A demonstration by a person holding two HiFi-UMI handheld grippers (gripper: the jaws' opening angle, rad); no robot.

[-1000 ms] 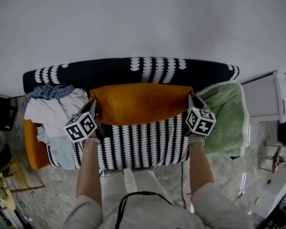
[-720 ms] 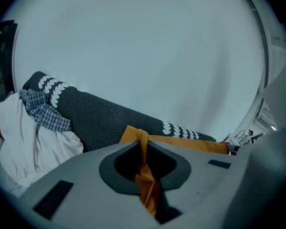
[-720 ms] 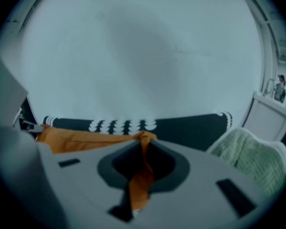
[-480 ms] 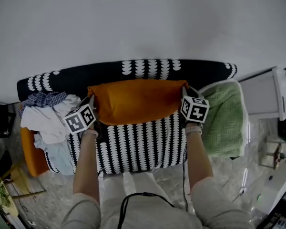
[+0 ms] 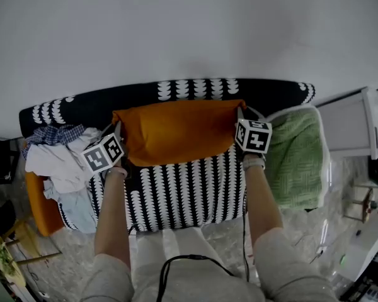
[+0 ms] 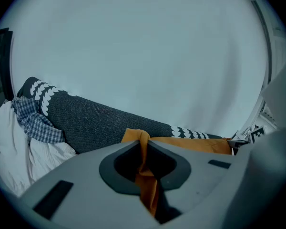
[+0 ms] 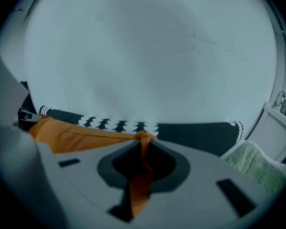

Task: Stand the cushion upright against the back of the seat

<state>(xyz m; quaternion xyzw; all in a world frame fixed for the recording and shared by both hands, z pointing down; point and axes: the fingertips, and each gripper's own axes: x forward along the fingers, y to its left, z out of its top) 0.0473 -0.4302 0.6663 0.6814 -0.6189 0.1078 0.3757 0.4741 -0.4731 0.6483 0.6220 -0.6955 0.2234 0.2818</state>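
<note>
I pinch cushion (image 5: 176,131) corners, left gripper (image 6: 144,147) and right gripper (image 7: 143,147) both clamped on fabric. Cushion seems upright at seat back (image 5: 271,93); settling, release left.

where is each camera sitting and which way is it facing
Head view: on the person's head, looking steeply down at the sofa and orange cushion; both forearms, the left gripper and right gripper show.
Left gripper view: rides the left gripper, faces the sofa back and wall; its fingers pinch a cushion corner.
Right gripper view: rides the right gripper, facing likewise; its fingers pinch the other corner.
Shared: both gripper views see the cushion's top edge.
</note>
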